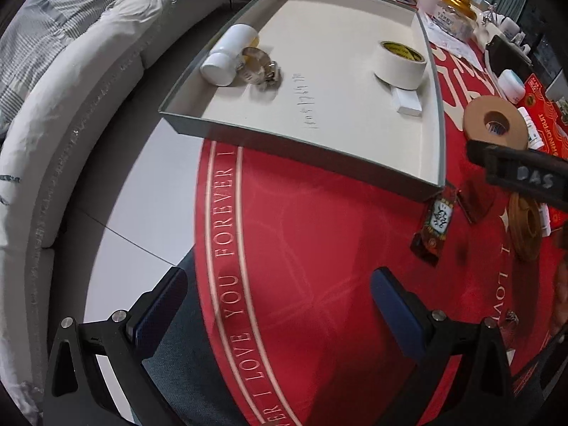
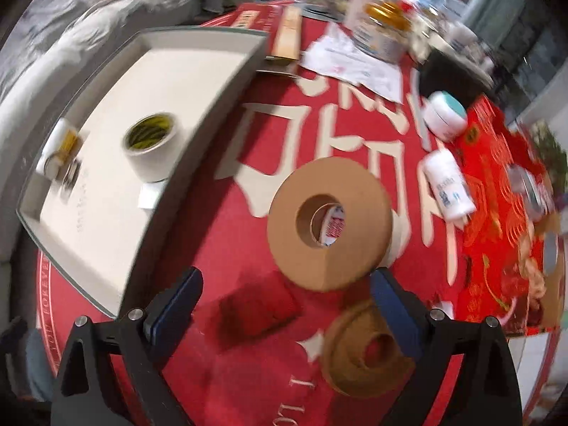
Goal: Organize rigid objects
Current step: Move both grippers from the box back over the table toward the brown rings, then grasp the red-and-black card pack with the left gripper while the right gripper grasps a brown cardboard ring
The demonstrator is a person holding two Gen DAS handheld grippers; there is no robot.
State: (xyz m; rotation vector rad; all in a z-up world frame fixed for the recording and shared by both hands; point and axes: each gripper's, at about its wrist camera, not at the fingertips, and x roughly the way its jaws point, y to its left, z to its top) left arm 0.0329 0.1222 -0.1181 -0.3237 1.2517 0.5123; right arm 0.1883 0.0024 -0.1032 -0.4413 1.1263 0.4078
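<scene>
Tape rolls: one white (image 1: 400,64) in tray (image 1: 248,126), two brown outside.

Tray (image 1: 431,106): matt card, you'd say (grey outside, off-white inside).
Tabletop (image 1: 319,248): glossy red.
Brown tape roll (image 2: 330,234): matt paper.
White bottle (image 1: 227,56): smooth plastic.
Your finger pads (image 1: 394,301): textured blue.

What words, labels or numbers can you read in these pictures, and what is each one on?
"FOREVER I LOVE YOU FOREVER" – gold band around the round red tablecloth.
"DAS" – black arm of the right gripper.
"INNOFRUIT", start cut off – red printed gift box.
Unreadable: handwriting on the grey-rimmed white tray, small white bottle's label, brown tape roll's core sticker.
</scene>
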